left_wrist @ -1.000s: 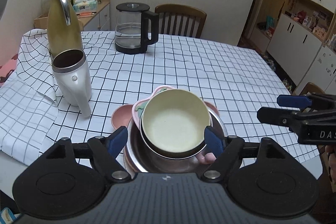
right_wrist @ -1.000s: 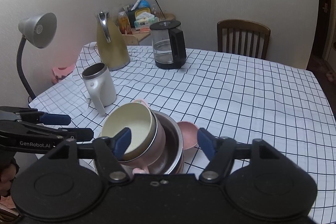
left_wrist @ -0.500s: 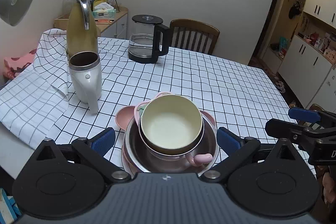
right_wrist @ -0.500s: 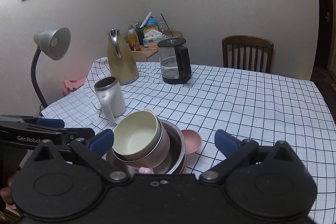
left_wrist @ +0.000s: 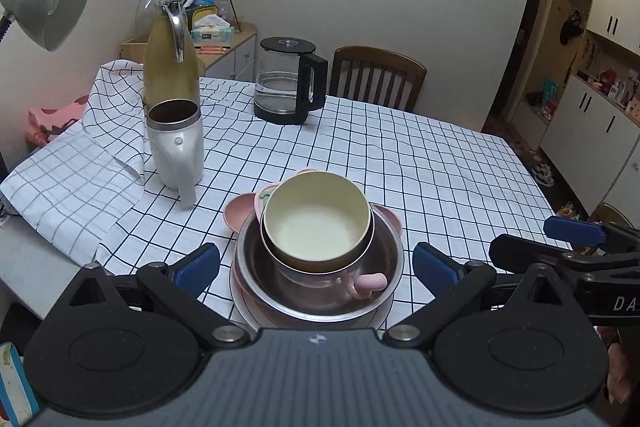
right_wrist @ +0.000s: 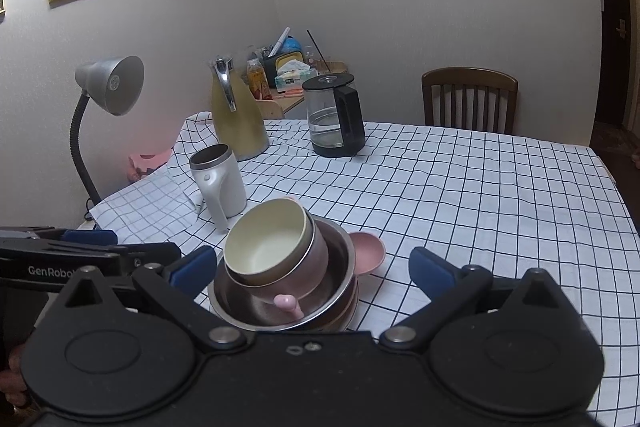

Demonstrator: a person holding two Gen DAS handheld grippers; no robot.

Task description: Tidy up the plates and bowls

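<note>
Each hand-held gripper (left_wrist: 316, 265) (right_wrist: 312, 267) gapes wide, holding nothing.

"GenRobo" on left tool (right_wrist: 192, 267); "DA" on right tool (left_wrist: 520, 251)

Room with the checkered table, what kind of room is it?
Probably a home dining room: a table with a checkered tablecloth, a wooden chair, a glass kettle, and stacked bowls.

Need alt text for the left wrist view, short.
A cream-lined round bowl sits nested in a steel bowl on pink plates, near the edge of a black-and-white checked tablecloth. The left gripper is open, its blue-padded fingers either side of the stack.
</note>
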